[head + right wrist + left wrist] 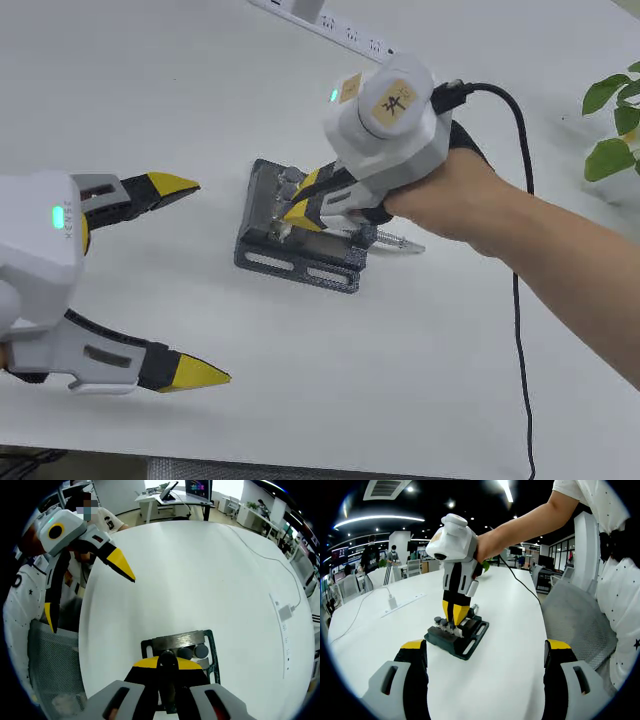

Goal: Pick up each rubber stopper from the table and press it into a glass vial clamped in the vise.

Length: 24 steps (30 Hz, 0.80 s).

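A small dark vise [300, 265] sits mid-table with glass vials clamped in it. My right gripper [289, 205] is down on the vise's left end, jaws nearly together on a dark rubber stopper [167, 656] over a vial. Two more stoppered vials [186, 652] [201, 651] stand beside it in the vise [172, 641]. In the left gripper view the right gripper [454, 622] stands upright on the vise [470, 640]. My left gripper [190, 280] hovers left of the vise, open wide and holding nothing, and its jaws [485, 650] frame the vise.
The vise's screw handle [395, 240] sticks out to the right. A white power strip [330, 25] lies at the far edge. A black cable [520, 300] runs from the right gripper. A plant [615, 120] stands far right. A mesh chair [570, 610] stands beside the table.
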### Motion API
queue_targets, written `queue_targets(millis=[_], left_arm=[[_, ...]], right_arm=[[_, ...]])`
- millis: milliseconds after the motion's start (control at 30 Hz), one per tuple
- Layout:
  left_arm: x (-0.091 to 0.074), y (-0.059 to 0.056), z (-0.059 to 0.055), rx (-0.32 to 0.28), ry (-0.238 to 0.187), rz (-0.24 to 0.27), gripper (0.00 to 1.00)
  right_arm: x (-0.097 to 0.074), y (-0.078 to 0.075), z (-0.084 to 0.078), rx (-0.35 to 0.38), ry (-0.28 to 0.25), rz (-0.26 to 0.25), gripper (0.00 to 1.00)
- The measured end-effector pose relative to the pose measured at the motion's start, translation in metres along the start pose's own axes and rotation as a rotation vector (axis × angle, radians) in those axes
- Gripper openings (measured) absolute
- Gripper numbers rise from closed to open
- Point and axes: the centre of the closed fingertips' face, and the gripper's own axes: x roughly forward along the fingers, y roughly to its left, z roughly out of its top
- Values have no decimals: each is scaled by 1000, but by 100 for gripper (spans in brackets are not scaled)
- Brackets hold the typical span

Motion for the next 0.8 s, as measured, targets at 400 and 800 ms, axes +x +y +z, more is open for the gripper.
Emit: queue_targets(millis=[400, 800], left_arm=[[0, 0, 0, -5, -5, 1, 97], [3, -1, 0, -12, -11, -6, 96]], right_arm=[[1, 1, 0, -19, 27, -16, 5], [1, 6, 4, -12, 72, -20, 4]])
